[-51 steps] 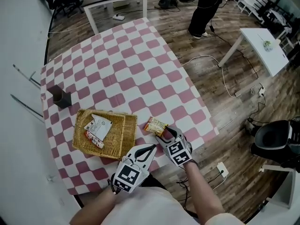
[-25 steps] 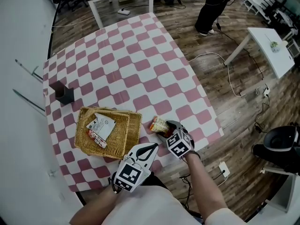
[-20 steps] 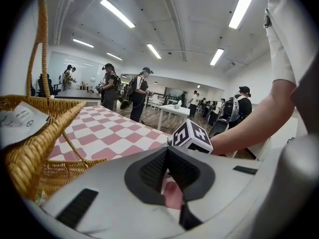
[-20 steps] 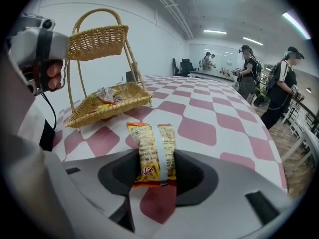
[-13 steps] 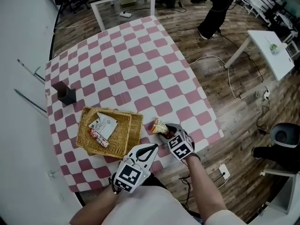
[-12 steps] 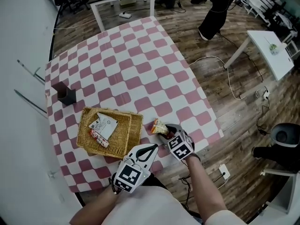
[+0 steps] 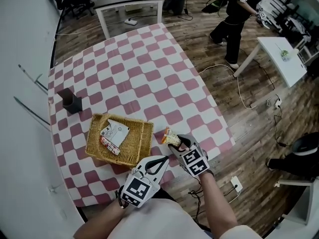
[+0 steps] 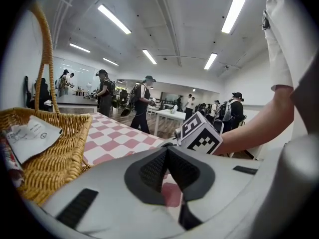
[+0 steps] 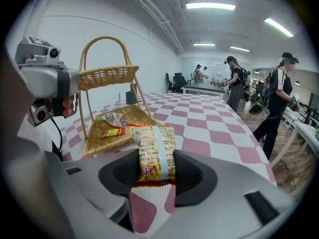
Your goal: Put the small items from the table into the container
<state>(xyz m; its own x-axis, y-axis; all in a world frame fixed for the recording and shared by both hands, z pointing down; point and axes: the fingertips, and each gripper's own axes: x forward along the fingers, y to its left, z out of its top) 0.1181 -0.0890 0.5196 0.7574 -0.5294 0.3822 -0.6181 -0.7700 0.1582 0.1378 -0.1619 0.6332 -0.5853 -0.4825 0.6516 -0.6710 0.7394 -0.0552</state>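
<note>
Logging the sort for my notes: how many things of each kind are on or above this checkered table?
Packets: 3 (white packet, red packet, yellow packet)
Basket: 1
Dark box: 1
Total: 5

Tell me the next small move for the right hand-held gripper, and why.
Probably carry it left, over the woven wicker basket, before opening. The right hand-held gripper has just closed its jaws on the yellow-orange snack packet, which looks raised off the checked table. The basket sits just to its left, top open.
</note>
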